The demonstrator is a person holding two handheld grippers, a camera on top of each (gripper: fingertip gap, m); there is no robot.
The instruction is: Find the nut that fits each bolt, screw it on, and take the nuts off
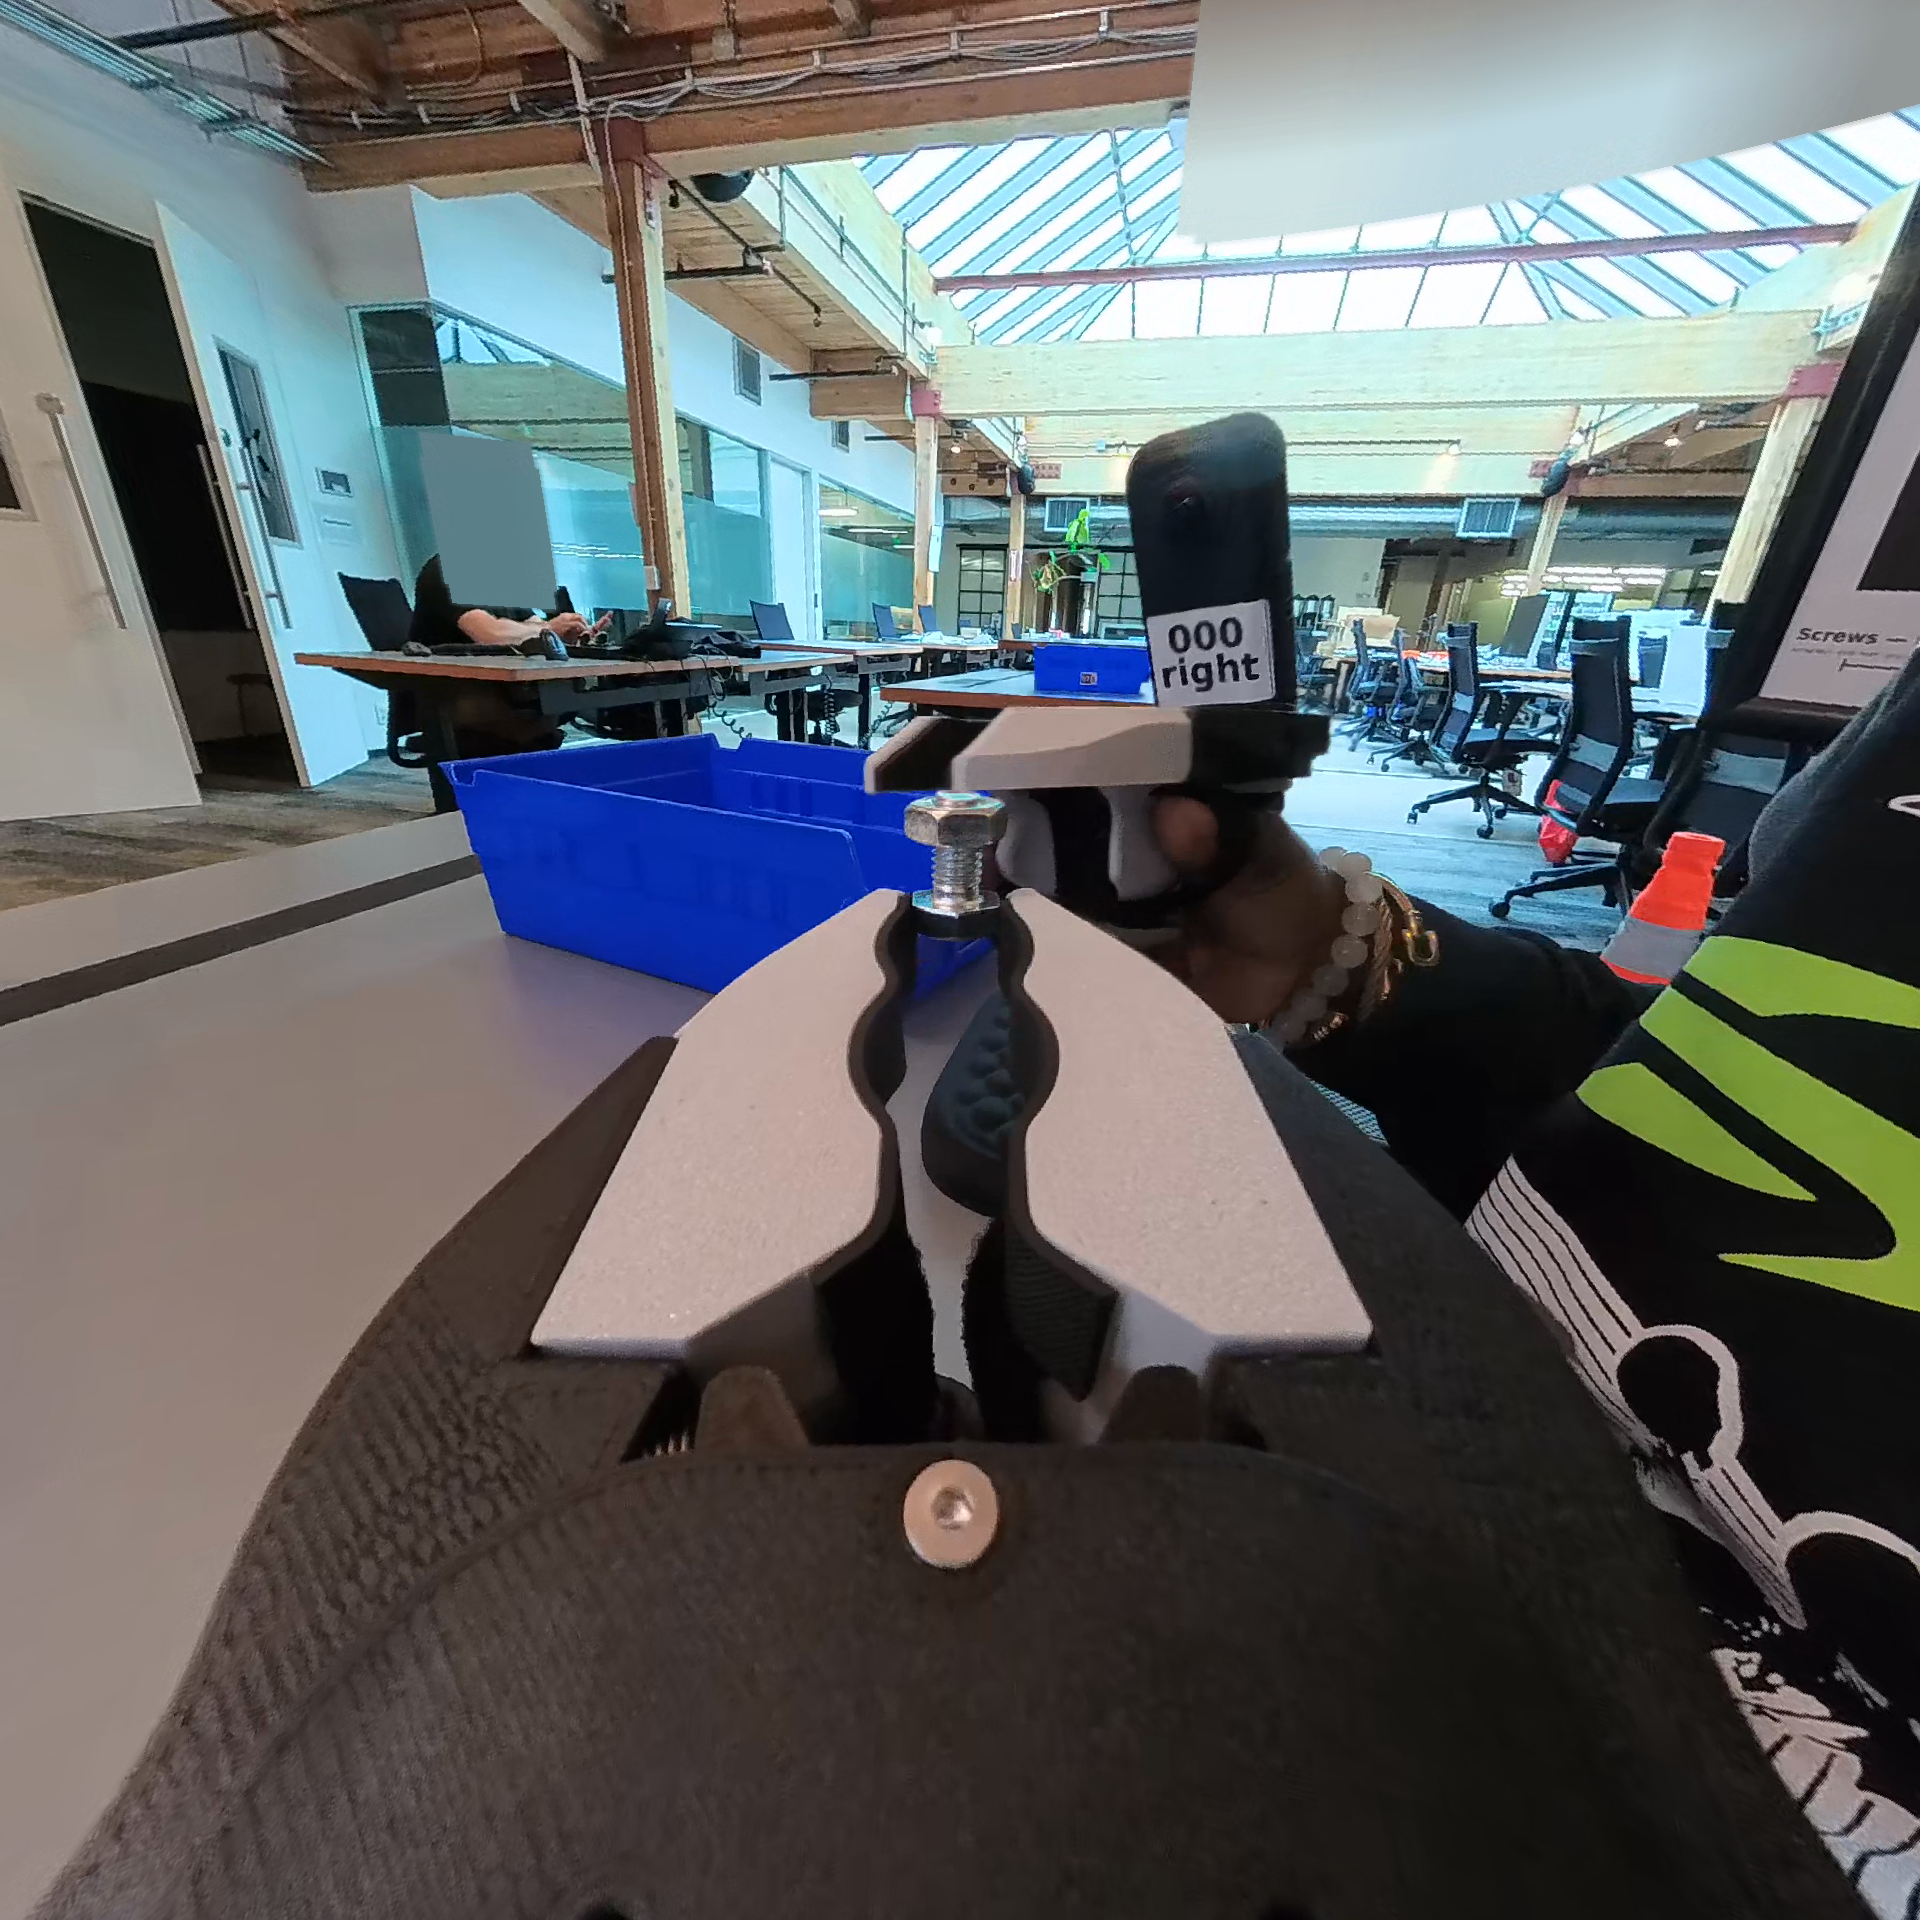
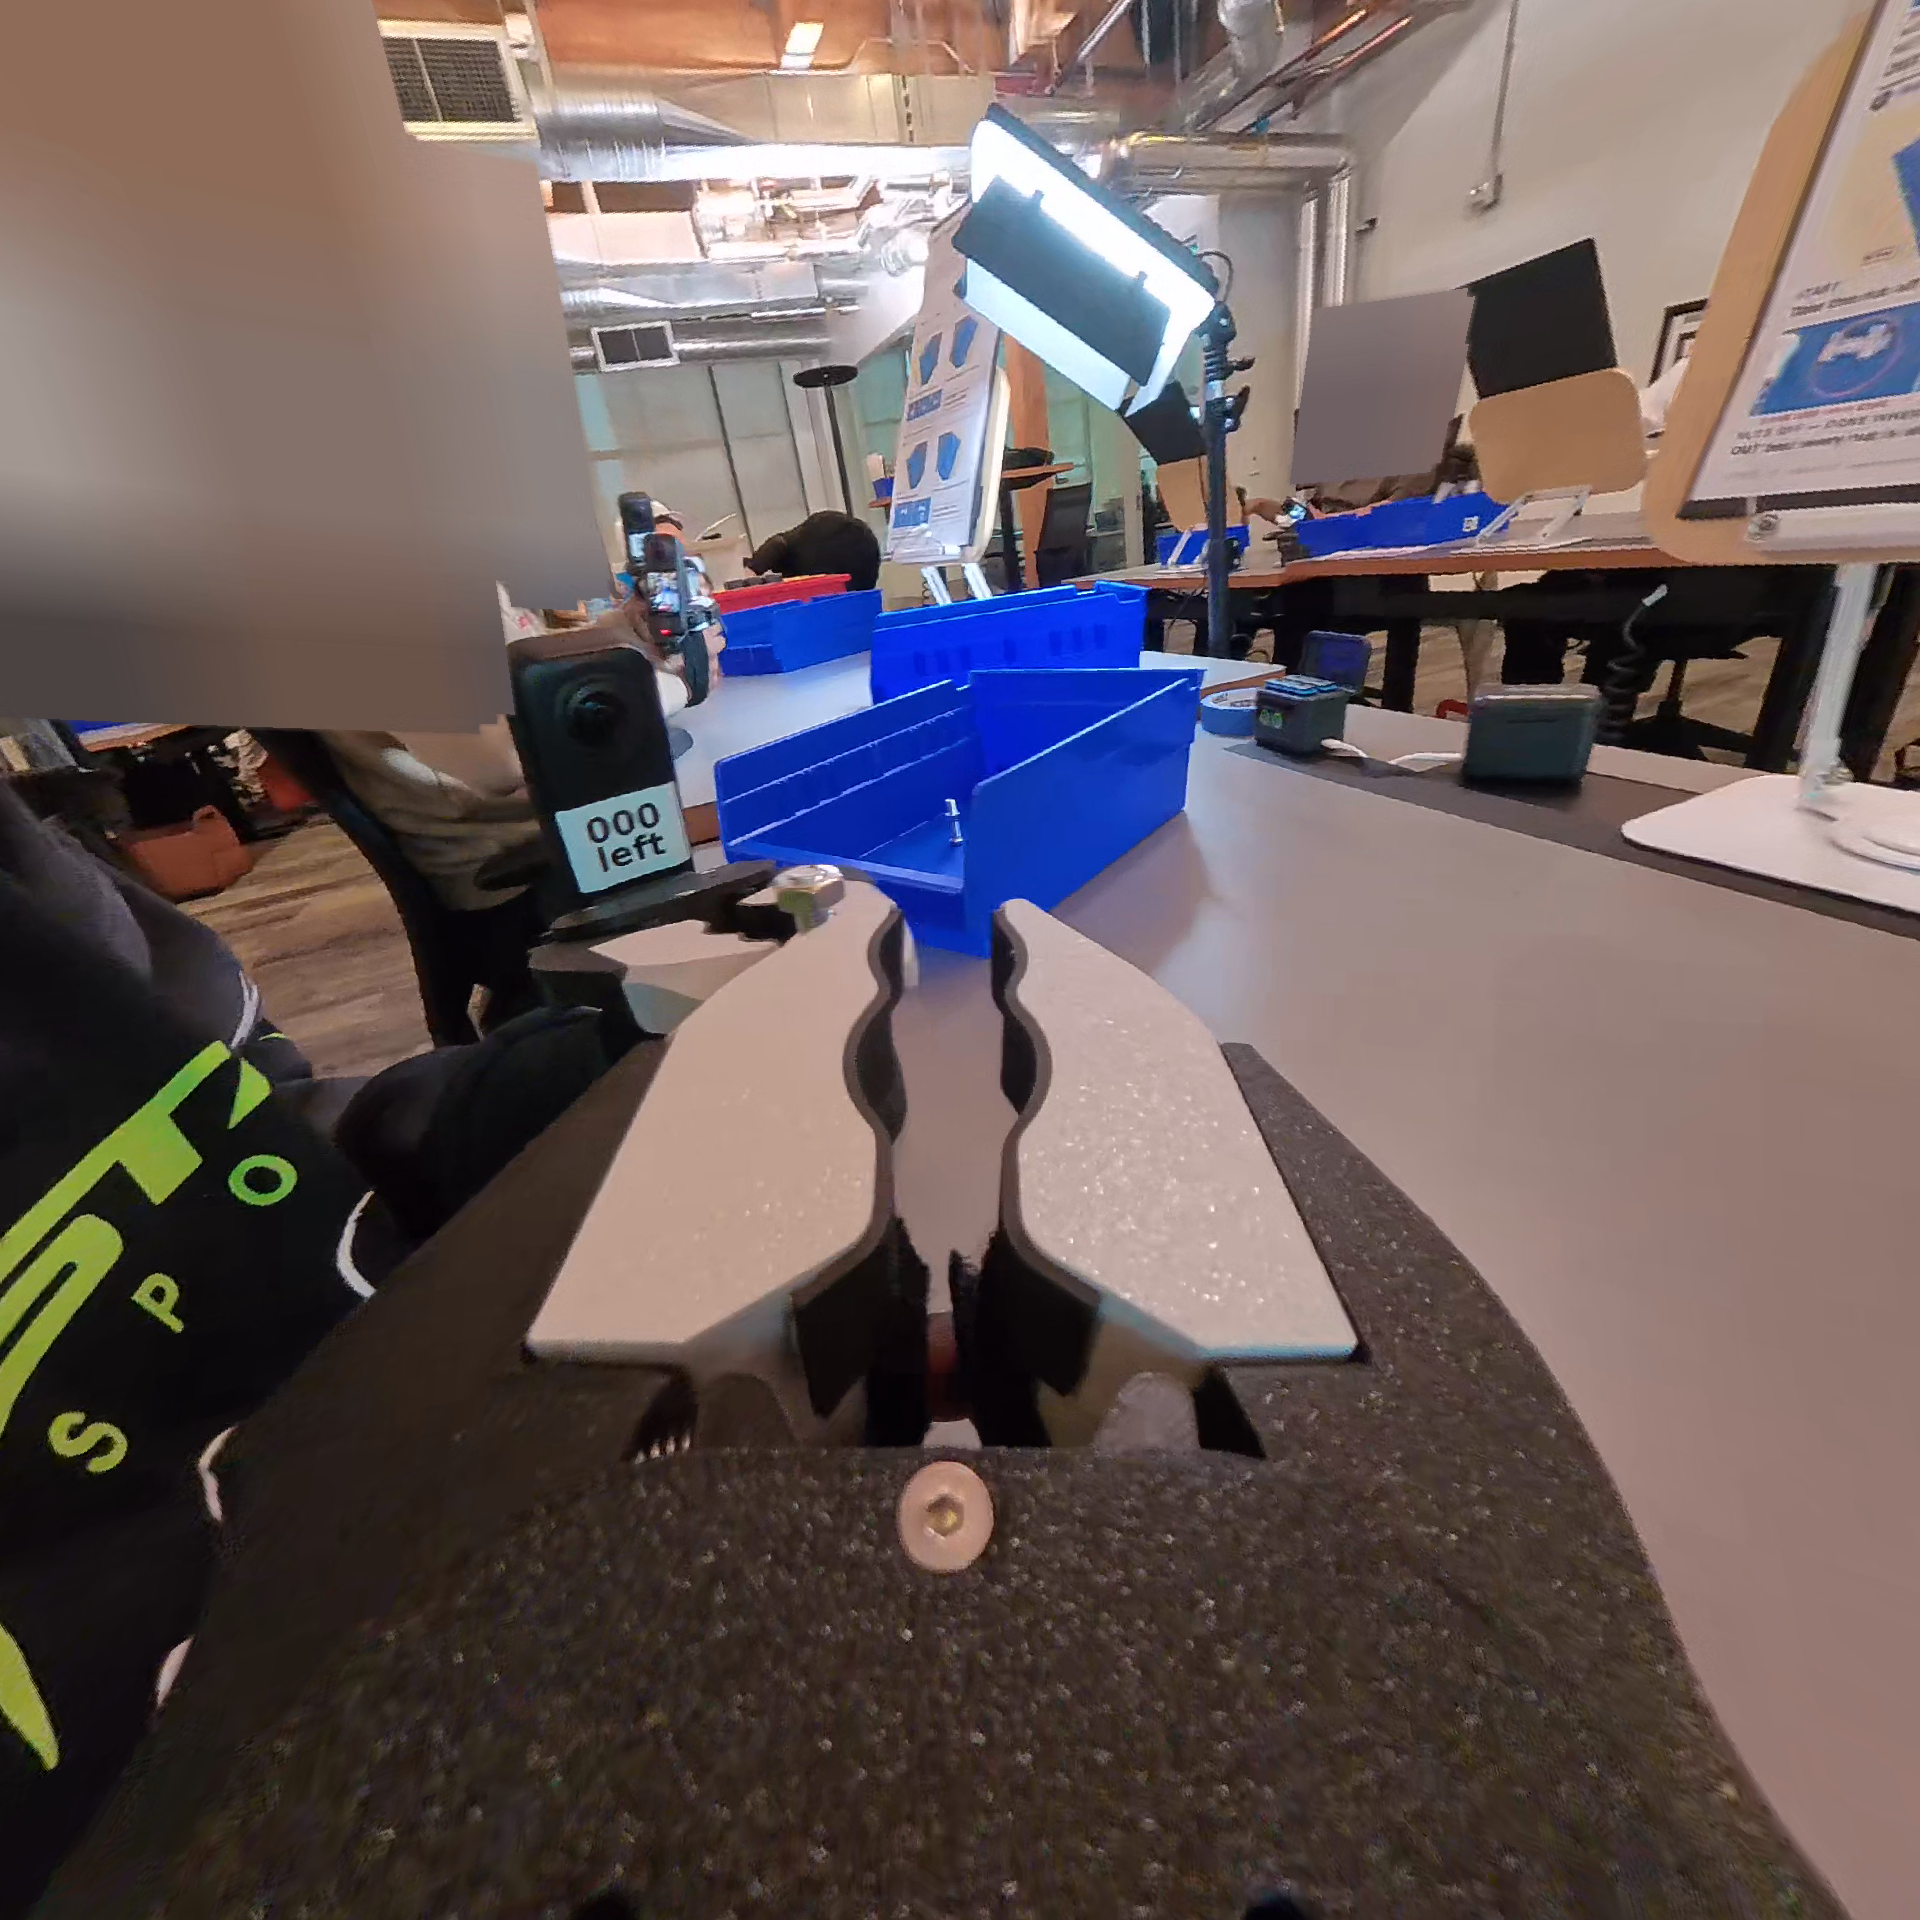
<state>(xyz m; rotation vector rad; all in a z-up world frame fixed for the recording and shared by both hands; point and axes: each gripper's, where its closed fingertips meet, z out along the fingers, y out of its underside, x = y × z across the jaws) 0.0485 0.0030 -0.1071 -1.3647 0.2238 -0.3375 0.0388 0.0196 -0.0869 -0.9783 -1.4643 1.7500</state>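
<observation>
Though hidden leftward, small bolt [image 2: 950,816] in bin [image 2: 1081,790].

Ceiling: exposed wood beams [image 1: 1351,374] w/ glass skylight [image 1: 1299,281]
Walls: white, glass partitions [image 1: 623,520]
Furniture: desks, black office chairs [image 1: 1600,727]
Light: studio panel lamp [image 2: 1081,260] on stand
Floor: wood planks [image 2: 312,935]

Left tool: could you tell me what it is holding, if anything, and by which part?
The left tool grips a bolt by its head, nut on top.
</observation>
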